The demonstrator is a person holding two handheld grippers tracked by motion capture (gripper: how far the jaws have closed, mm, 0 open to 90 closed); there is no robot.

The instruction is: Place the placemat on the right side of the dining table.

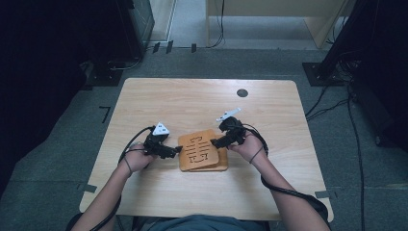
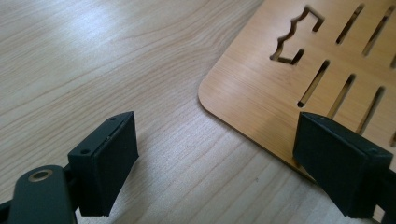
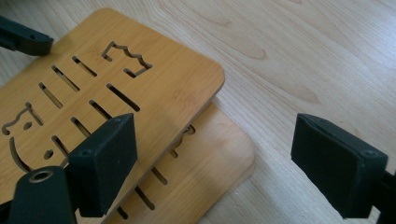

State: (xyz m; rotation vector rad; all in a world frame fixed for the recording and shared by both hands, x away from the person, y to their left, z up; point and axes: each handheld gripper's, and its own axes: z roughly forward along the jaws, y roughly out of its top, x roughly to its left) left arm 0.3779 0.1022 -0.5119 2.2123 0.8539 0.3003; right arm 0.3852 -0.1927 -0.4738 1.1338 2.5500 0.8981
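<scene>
Boards: upper slotted board (image 1: 196, 147) lies askew on lower board (image 3: 205, 172), near the table (image 1: 202, 96) front edge, centre. Left gripper (image 1: 174, 150) and right gripper (image 1: 216, 142) are seen wide open, holding nothing, flanking the stack. Nothing is judged lifted or separated yet.

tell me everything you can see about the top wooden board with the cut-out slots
The top wooden board is a thin, flat, honey-coloured panel that looks like bamboo, with rounded corners. Straight narrow slots and a few shaped cut-outs, one with a zigzag edge, pierce it. It lies flat on a second, similar board, turned slightly askew so the lower one's corner sticks out. Both sit near the middle of the light wooden table. The left gripper and right gripper flank it with jaws open, not clamping it.
</scene>
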